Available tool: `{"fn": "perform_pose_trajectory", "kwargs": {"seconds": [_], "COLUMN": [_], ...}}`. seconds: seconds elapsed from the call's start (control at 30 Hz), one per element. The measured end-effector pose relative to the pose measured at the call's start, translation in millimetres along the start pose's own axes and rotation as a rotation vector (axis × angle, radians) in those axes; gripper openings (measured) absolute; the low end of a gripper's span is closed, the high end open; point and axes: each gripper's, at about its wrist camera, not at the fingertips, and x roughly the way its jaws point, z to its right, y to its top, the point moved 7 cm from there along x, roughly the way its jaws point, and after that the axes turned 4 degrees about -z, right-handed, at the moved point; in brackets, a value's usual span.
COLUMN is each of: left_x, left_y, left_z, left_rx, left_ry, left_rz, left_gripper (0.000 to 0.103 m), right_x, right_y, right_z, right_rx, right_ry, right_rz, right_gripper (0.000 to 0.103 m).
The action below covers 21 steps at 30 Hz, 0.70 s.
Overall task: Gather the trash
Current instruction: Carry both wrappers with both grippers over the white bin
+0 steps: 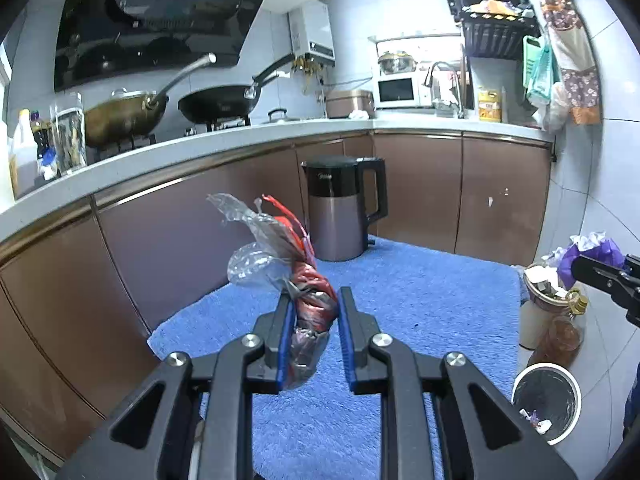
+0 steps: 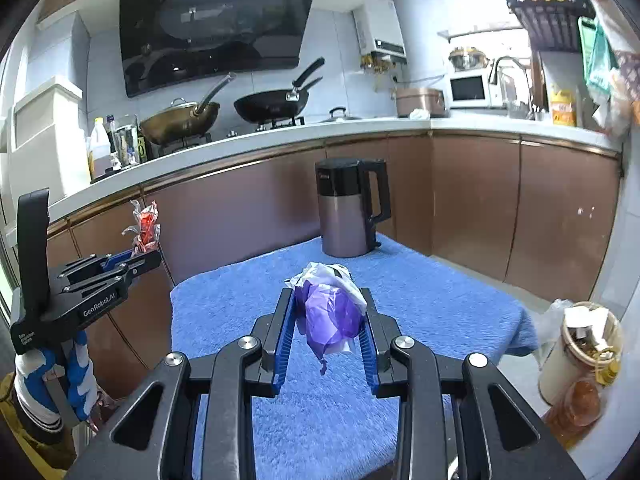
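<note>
The left hand-held gripper (image 1: 313, 312) pinches a red-and-clear wrapper (image 1: 308, 300) above the blue-towelled tabletop (image 1: 420, 292); the right hand-held gripper (image 2: 326, 322) pinches a purple-and-white wad (image 2: 330, 312). Keep both squeezes firm, carry past the tabletop's right edge, and release only over the bin (image 1: 546, 408).

Bare blue towel (image 2: 420, 312) ahead, only kettle (image 2: 352, 208) at far edge

The blue cloth (image 1: 400, 300) at centre frame is fuzzy, matt terry. On it the kettle (image 1: 344, 208) pairs a brushed metal body with glossy black plastic. The red-and-clear wrapper (image 1: 308, 300) is crinkled, shiny plastic film; the purple wad (image 2: 330, 316) looks like soft crumpled paper or thin plastic. Cabinet doors (image 1: 416, 188) are smooth, satin brown.
</note>
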Motion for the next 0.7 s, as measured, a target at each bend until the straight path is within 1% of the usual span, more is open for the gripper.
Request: {"fn": "perform_pose_trajectory", "kwargs": {"seconds": [0.13, 0.33, 0.5, 0.7], "left_x": [-18.5, -36.1, -39.5, -31.2], "left_y": [2.8, 7.3, 10.5, 8.2], "left_z": [8.1, 31.0, 61.9, 108.1], "left_rx": [0.014, 0.047, 0.086, 0.158], "left_ry": [-0.014, -0.054, -0.116, -0.187], "left_rz": [0.030, 0.064, 0.068, 0.044], "left_gripper": [0.020, 0.020, 0.020, 0.022], "right_x": [-30.6, -67.8, -94.7, -108.9], "right_y": [-4.0, -9.5, -18.2, -35.8], "right_z": [0.3, 15.7, 43.4, 86.5], "right_rx": [0.000, 0.008, 0.045, 0.124], "right_ry": [-0.017, -0.086, -0.157, -0.244], "right_rz": [0.032, 0.076, 0.097, 0.093], "right_gripper": [0.030, 0.031, 0.031, 0.031]}}
